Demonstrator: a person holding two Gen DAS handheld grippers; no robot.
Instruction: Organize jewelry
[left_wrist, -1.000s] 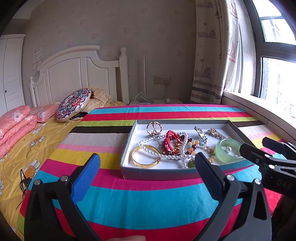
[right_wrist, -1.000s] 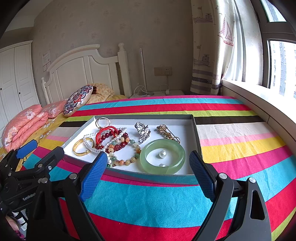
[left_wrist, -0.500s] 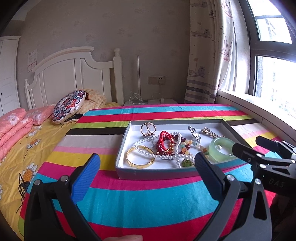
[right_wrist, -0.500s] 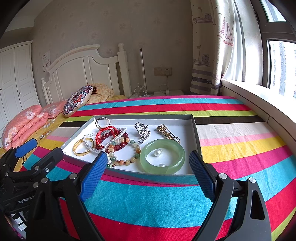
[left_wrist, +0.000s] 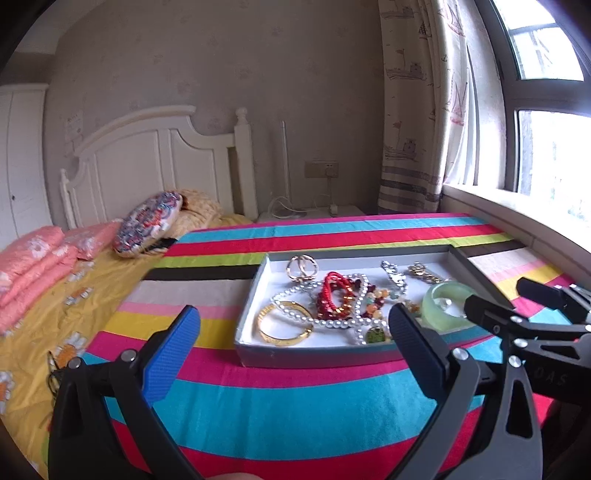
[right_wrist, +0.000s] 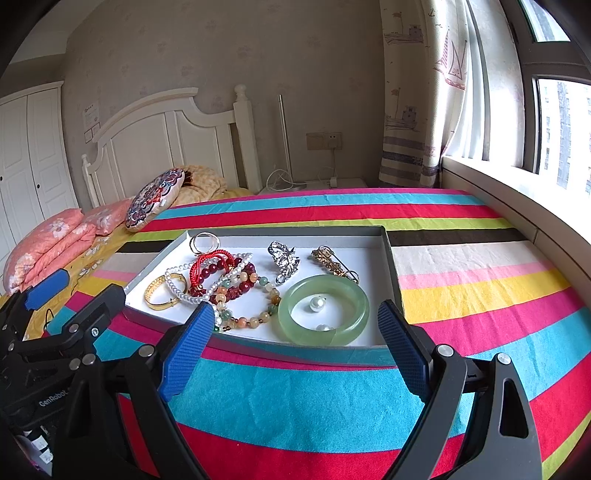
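A shallow grey tray (right_wrist: 391, 258) lies on a striped cloth (right_wrist: 295, 398) that covers the surface beside the bed (left_wrist: 74, 295). All the jewelry sits inside the tray. A green bangle (right_wrist: 324, 309) lies at the near right corner, with two loose pearls (right_wrist: 316, 303) inside its ring. A gold bangle (right_wrist: 162, 293) lies at the near left corner, touching a pearl strand (right_wrist: 177, 284). Red beads (right_wrist: 212, 267) and mixed beads (right_wrist: 251, 295) are heaped at the centre. A silver brooch (right_wrist: 284, 260) and a gold brooch (right_wrist: 334, 264) lie toward the far right edge. A ring (right_wrist: 205, 242) lies at the far left corner.

The left gripper (left_wrist: 291, 345) and right gripper (right_wrist: 295, 332) both hover short of the tray's near edge, fingers spread and holding nothing.
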